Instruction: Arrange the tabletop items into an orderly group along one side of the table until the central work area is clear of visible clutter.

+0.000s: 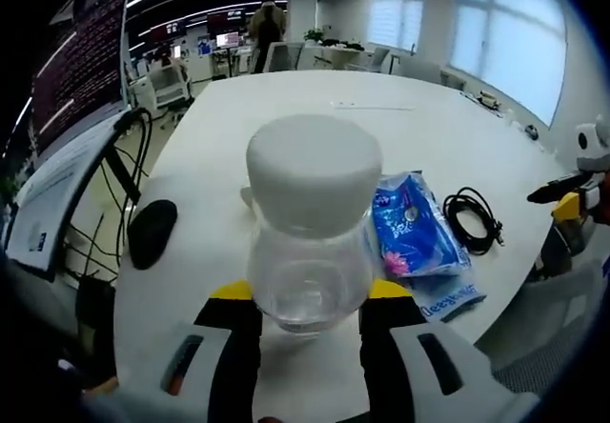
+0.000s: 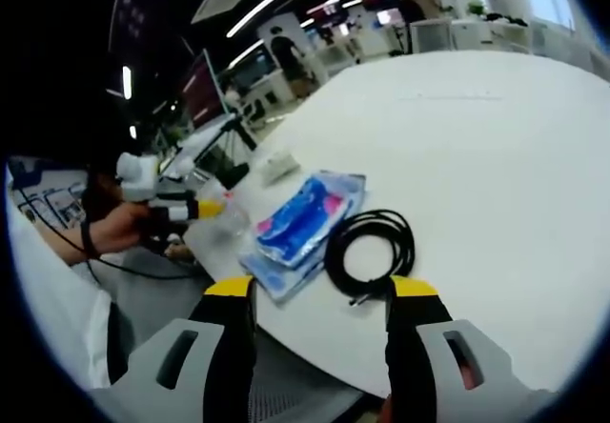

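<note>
Clear jar (image 1: 308,275) with white lid (image 1: 314,180), blue pink-flowered tissue pack (image 1: 414,223), black cable (image 2: 370,252), white table (image 2: 496,147).

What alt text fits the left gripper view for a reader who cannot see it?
The left claw grips a clear jar with a white lid on a white table. To its right lie a blue packet and a coiled black cable; a black mouse lies left.

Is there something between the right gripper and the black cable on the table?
Nothing visible blocks it. In the right gripper view, the coiled black cable lies just ahead of the open right gripper, near the table edge. The blue packet lies beside the cable, off to one side.
</note>
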### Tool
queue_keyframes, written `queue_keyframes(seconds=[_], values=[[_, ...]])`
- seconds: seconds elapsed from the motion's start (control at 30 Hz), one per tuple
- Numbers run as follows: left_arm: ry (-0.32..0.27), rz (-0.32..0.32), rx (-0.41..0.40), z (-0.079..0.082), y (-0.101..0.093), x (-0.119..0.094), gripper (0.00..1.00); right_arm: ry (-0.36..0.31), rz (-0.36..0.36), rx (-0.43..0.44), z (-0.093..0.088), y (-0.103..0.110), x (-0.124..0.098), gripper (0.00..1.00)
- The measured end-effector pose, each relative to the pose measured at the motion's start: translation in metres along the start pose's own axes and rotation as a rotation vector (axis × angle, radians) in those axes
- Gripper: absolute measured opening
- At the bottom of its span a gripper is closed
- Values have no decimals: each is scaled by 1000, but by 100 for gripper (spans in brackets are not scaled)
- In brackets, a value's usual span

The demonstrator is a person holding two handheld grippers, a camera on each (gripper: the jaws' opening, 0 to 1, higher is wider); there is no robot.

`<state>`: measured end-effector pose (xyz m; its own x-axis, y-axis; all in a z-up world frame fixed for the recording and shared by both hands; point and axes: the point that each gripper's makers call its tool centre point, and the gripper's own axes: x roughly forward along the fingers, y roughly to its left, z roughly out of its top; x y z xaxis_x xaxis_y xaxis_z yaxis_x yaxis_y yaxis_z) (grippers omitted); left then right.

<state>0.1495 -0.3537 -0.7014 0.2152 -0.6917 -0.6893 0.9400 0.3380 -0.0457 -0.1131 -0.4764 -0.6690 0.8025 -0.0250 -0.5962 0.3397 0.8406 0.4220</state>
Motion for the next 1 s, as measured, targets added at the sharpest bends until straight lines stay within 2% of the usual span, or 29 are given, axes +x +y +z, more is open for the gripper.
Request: queue_keyframes(seconds=[0.3,1.0], values=[[-5,-13,-24,2,-1,2,39,1,-1,3,0,0,-1,53],[-8,-47,4,20,-14,23,39,-5,-20,17,-3,-7,-8,53]])
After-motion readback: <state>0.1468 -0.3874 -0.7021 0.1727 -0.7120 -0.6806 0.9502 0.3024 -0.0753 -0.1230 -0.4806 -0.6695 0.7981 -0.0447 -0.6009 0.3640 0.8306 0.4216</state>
